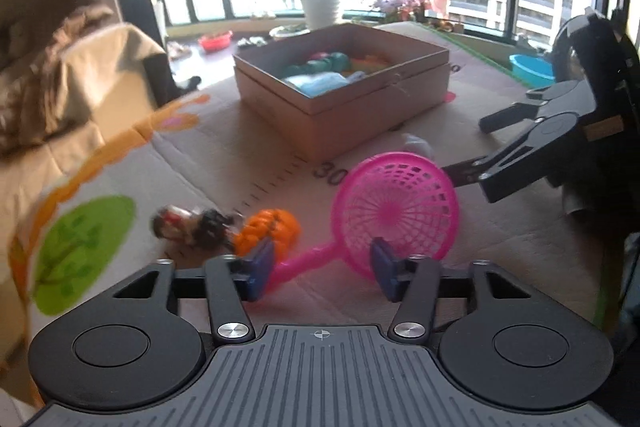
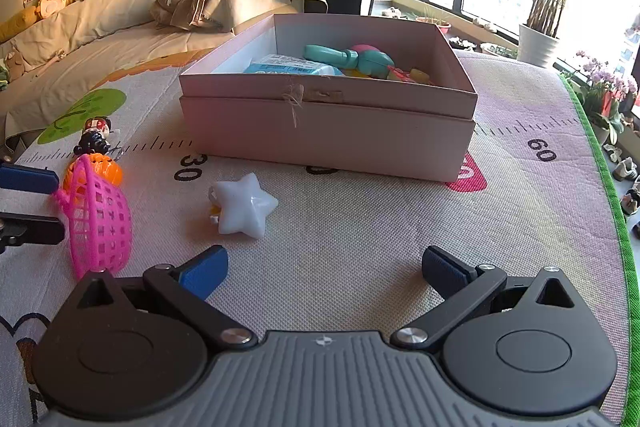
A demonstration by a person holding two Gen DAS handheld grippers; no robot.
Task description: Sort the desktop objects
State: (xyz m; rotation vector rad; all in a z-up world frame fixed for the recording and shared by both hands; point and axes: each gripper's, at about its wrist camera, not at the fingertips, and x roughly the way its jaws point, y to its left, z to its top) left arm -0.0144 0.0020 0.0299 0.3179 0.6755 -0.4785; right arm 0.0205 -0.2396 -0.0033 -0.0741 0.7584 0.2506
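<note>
Gripping looks unfinished on my left tongs [image 1: 322, 269]: the blue pads stand either side of the pink scoop [image 1: 396, 211], one by its thin handle, one at the basket rim, and neither presses on it, so I judge nothing is held yet. That is the risk. The handle is a slim, smooth plastic rod and the basket a round, rigid mesh bowl; pads that close across the join could skid off, or tip the scoop over on the mat [image 1: 500, 247].

Just left of and beyond my left pads sit the doll [image 1: 188, 223] and the orange pumpkin [image 1: 266, 231], ribbed and glossy, close against the handle. A sloppy lift could drag or knock both.

Ahead, between my two tongs, lies the white star [image 2: 242, 205], hard, smooth and five-pointed, likely to slide out of a pinch on its slopes.

My right tongs [image 2: 324, 269] hang spread wide, empty, above bare woven mat.

Beyond the star stands the box [image 2: 328, 143], stiff pale card with toys already inside; its tall wall could catch the scoop if carried low
</note>
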